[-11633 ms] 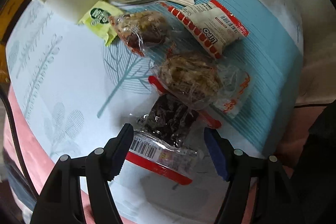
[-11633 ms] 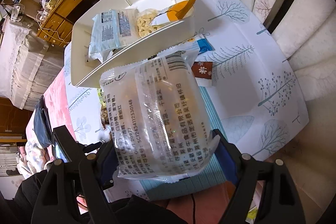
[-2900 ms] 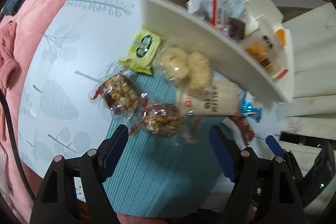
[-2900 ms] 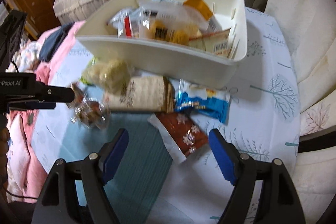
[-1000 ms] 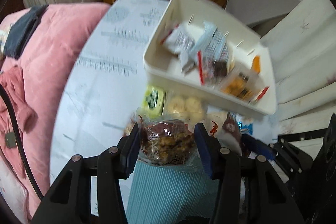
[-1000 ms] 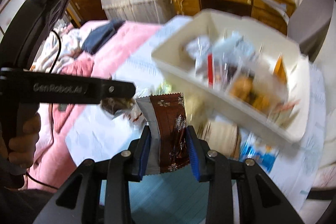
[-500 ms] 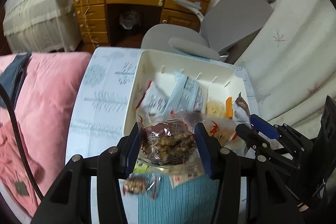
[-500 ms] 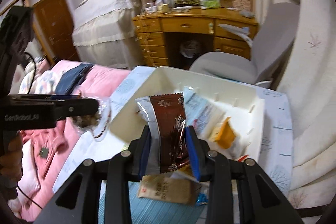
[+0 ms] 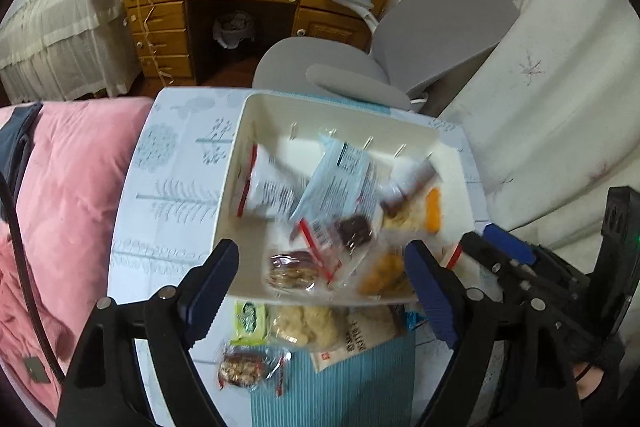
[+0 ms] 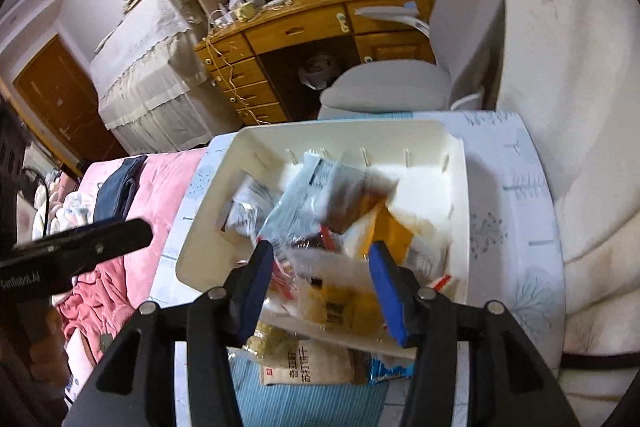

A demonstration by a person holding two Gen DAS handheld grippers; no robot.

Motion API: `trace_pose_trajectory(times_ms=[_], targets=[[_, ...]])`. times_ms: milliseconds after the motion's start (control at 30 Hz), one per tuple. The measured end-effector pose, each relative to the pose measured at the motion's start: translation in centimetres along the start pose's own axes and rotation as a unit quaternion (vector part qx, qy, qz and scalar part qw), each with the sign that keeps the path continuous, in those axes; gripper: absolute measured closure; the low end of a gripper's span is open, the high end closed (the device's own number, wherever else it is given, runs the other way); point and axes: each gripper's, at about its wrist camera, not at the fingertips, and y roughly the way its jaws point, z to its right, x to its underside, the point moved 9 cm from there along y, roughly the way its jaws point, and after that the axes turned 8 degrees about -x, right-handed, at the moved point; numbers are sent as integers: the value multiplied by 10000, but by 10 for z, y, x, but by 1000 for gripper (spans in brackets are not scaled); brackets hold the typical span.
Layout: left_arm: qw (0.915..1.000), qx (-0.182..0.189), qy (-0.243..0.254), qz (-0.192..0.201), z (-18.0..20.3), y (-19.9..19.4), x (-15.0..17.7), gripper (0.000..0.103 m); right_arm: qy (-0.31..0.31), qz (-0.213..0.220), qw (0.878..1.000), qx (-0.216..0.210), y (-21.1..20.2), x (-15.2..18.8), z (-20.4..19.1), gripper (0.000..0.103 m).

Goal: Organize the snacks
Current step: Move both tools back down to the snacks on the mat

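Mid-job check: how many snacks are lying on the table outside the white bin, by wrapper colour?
Green packet: 1
Clear bag of pale puffs: 1
Clear packet of nut mix: 1
Beige pack: 1
Blue packet: 1
Total: 5 in view

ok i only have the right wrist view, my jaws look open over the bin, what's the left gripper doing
observer: the left gripper is open with nothing between its jaws, above the near side of the white bin.
operator: any snacks on the table i can't see from here
observer: yes, a green packet lies on the table right by the bin's near wall.
operator: that all
observer: no, a clear packet of nuts lies nearer to us than the green one, at the edge of the blue mat.
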Motion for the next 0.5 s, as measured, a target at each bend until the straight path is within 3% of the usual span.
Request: trace_pose_trajectory(times_ms=[500], targets=[[9987,112,-196,-461,-53,-8,79,19,898,-273,9954,-169,-10,51,-15,53]])
